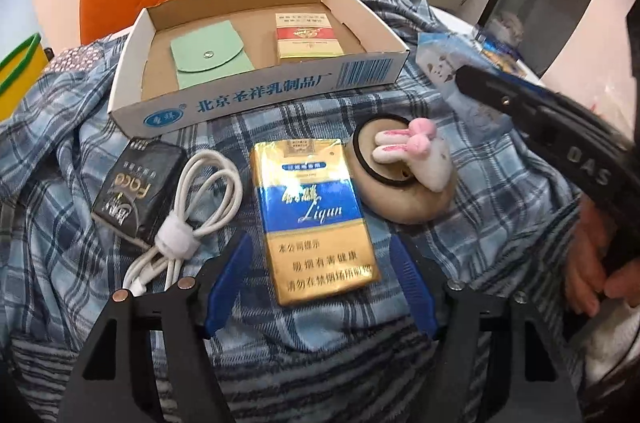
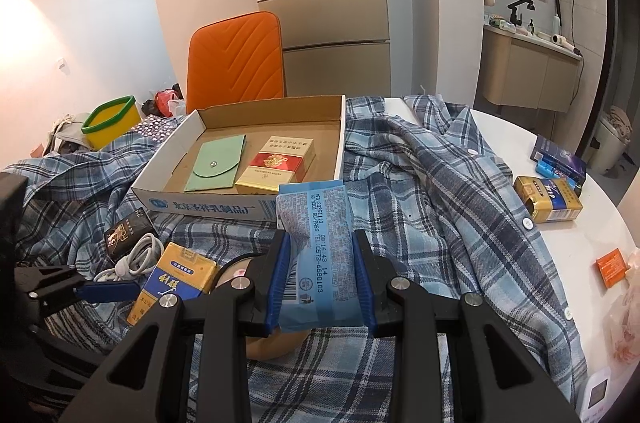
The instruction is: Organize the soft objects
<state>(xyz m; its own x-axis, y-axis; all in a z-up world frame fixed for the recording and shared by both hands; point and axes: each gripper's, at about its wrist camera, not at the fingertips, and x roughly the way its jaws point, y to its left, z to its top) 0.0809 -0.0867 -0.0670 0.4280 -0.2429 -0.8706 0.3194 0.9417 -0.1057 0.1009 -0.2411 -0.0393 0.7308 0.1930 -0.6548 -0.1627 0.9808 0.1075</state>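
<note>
Tissue pack (image 2: 316,247), pale blue with printed codes, sits upright, pinched.

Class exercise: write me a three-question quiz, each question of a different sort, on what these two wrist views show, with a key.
1. True or false: the cardboard tray holds a green pouch and a red-and-gold pack.
2. The right hand-held gripper grips: A) white cable B) blue tissue packet C) bunny hair tie
3. Fill in: the blue-and-gold pack between the left hand-held gripper's fingers lies on a plaid ____.

Key: 1 true; 2 B; 3 shirt.
</note>
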